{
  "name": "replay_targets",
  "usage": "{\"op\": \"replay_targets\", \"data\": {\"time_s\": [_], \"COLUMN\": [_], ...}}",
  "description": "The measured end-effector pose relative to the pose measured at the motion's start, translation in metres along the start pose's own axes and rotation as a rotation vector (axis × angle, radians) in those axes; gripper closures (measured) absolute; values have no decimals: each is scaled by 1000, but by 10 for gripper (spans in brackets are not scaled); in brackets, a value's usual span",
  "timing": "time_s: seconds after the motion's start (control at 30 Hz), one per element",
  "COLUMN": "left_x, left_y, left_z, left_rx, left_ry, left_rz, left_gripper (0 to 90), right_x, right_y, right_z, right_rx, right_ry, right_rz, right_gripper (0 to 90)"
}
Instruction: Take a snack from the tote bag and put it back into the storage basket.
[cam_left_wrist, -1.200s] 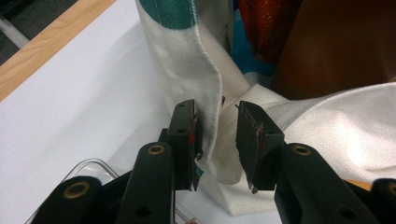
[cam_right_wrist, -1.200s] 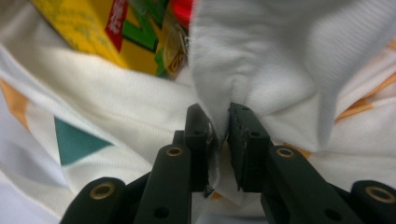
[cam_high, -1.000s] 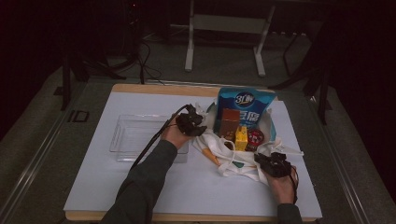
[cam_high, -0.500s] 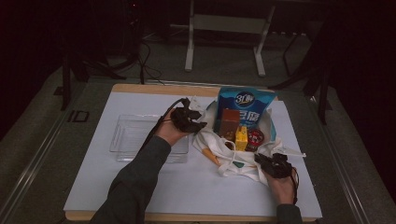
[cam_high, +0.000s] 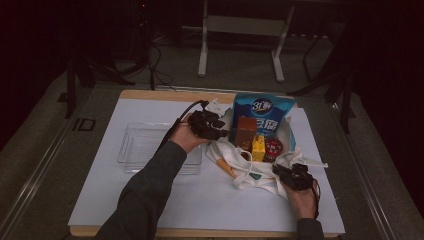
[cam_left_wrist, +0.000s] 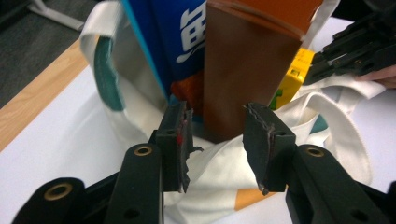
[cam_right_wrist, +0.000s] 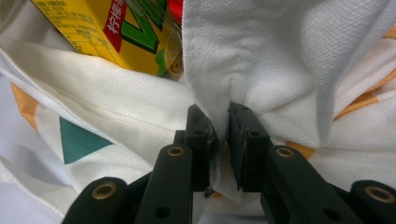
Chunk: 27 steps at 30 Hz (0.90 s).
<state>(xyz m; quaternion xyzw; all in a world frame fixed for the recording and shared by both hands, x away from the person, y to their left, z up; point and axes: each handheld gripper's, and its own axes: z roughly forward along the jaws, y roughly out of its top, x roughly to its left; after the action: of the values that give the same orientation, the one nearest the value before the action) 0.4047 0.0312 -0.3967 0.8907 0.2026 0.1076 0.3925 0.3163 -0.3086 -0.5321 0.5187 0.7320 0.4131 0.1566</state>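
The left tongs (cam_left_wrist: 215, 140) have just spread and lifted, jaws apart before the brown box (cam_left_wrist: 247, 70), which stands in the cloth bag (cam_high: 260, 172) on the desk (cam_high: 200, 200). The right tongs (cam_right_wrist: 218, 135) pinch the bag's edge, so unpacking into the clear tray (cam_high: 145, 150) looks likely.

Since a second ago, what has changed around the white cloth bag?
The left gripper has lifted slightly beside the brown carton, its jaws opening a little and not touching it. The right gripper stays clamped on the white cloth bag; the bag's contents have not moved.
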Motion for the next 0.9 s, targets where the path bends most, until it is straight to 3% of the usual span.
{"op": "replay_targets", "data": {"time_s": [0.5,0.67,0.83,0.9], "left_x": [-2,2,2,1], "left_y": [14,17,21,23], "left_z": [8,10,15,17], "left_rx": [-21,-62,-63,-57], "left_ry": [-54,-88,-141,-133], "left_rz": [35,29,54,67], "left_gripper": [366,285,267,255], "right_x": [0,-1,-1,-1], "right_y": [0,0,-1,-1], "right_z": [0,0,0,0], "right_rx": [-1,-3,-4,-4], "right_ry": [5,8,9,12], "right_rz": [3,5,6,7], "right_gripper": [781,781,781,781]}}
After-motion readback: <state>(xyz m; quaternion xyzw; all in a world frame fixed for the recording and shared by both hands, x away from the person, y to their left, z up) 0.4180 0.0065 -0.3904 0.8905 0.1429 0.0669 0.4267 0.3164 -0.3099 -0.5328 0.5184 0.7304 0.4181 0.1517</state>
